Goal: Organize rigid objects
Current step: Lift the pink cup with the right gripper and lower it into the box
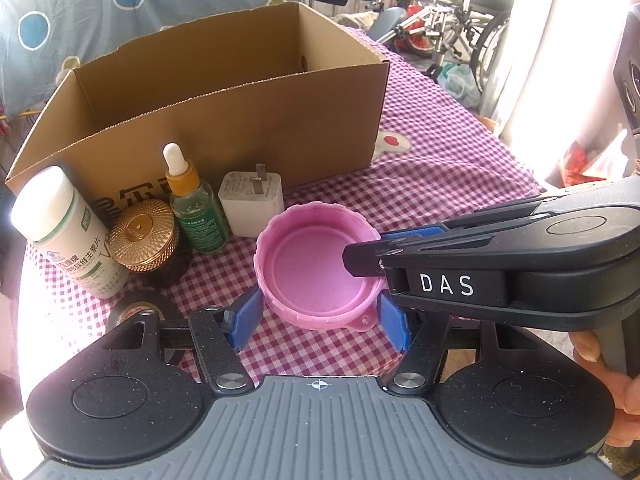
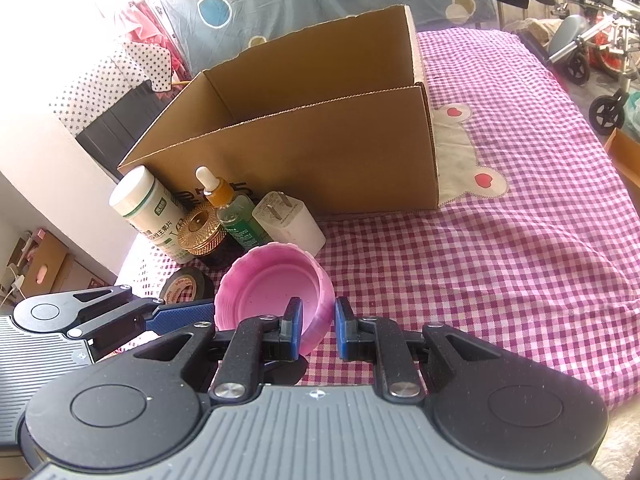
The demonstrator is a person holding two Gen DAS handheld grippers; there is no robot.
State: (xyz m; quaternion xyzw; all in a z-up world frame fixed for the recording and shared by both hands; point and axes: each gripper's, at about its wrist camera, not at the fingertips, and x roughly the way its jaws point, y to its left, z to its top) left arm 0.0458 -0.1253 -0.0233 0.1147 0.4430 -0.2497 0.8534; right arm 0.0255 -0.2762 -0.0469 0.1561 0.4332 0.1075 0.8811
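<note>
Blue pads of the left gripper (image 1: 320, 322) flanked the pink lid (image 1: 316, 266), half open, not clearly gripping. At ten o'clock crowded charger (image 1: 252, 204), dropper bottle (image 1: 196, 210) and cardboard box (image 1: 240, 120).

Right gripper (image 2: 318, 330) pinched the lid's (image 2: 272, 284) rim; tape roll (image 2: 188, 286) lay at nine o'clock.

A roll of black tape (image 1: 138, 312) lies half hidden behind the left gripper (image 1: 320, 320), its label too small to read. The cardboard box (image 1: 224, 120) covers part of its own floor, and print on the white bottle (image 1: 68, 232) is partly turned away.
</note>
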